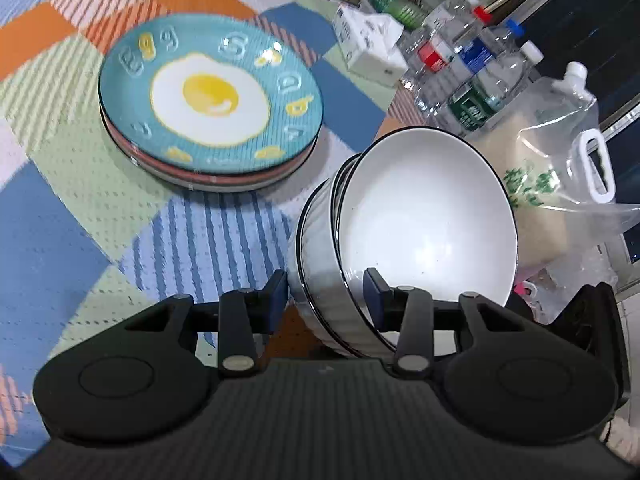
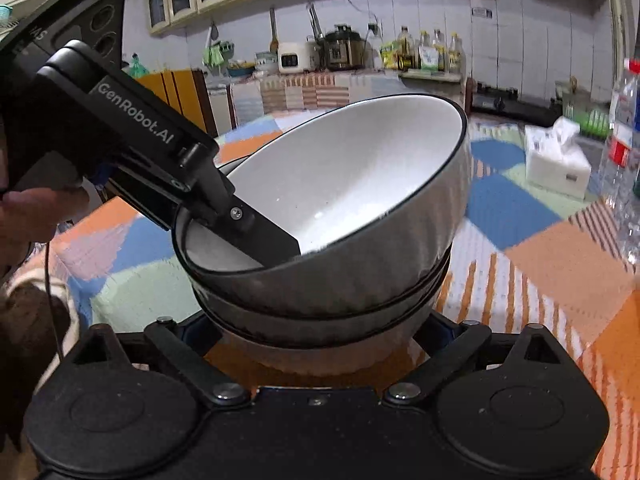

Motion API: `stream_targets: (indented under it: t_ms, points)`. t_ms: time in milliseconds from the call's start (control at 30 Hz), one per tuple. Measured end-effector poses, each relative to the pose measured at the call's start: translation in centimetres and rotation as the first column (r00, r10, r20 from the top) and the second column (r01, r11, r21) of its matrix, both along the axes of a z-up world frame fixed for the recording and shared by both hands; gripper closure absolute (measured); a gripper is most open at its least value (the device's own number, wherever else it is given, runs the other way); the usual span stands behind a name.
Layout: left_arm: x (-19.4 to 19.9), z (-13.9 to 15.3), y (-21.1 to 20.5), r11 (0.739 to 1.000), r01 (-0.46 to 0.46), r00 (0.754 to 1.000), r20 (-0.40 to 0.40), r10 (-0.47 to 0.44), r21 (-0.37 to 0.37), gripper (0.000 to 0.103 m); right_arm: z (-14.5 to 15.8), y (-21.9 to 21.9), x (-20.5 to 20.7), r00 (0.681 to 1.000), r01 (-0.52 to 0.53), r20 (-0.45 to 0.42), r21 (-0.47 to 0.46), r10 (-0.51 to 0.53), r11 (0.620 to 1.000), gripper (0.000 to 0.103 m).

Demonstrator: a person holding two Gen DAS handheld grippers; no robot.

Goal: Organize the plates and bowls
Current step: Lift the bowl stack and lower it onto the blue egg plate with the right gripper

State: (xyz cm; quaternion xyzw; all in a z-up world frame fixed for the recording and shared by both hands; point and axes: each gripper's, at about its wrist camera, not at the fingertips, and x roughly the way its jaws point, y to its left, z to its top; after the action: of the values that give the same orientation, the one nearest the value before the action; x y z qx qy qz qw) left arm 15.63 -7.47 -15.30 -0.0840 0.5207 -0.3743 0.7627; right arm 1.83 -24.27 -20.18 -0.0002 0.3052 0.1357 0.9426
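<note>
Tilted top bowl (image 1: pixel 428 216) nested in stacked bowls (image 1: pixel 316 256).

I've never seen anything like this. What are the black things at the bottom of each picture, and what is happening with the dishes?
There is no robot here. A person holds a gripper in each hand, each with two fingers and a camera looking along them. The black shapes are those grippers. One picture is from the left gripper, the other from the right gripper, which also sees the left one and the hand on it. On the checked cloth are stacked plates, nested bowls and bottles. The left fingers straddle the bowls' near wall, one inside the tilted top bowl, and seem to pinch it. The right fingers sit on either side of the stack; whether they press is hidden.
</note>
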Motion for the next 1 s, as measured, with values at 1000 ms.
stream_targets:
  t_ms: [1000]
  points:
    - [8.9, 6.6, 3.5, 0.992, -0.125, 0.984, 0.134, 0.120, 0.027, 0.063, 6.2, 4.0, 10.0, 0.990, -0.072, 0.116, -0.045, 0.077, 0.996, 0.003]
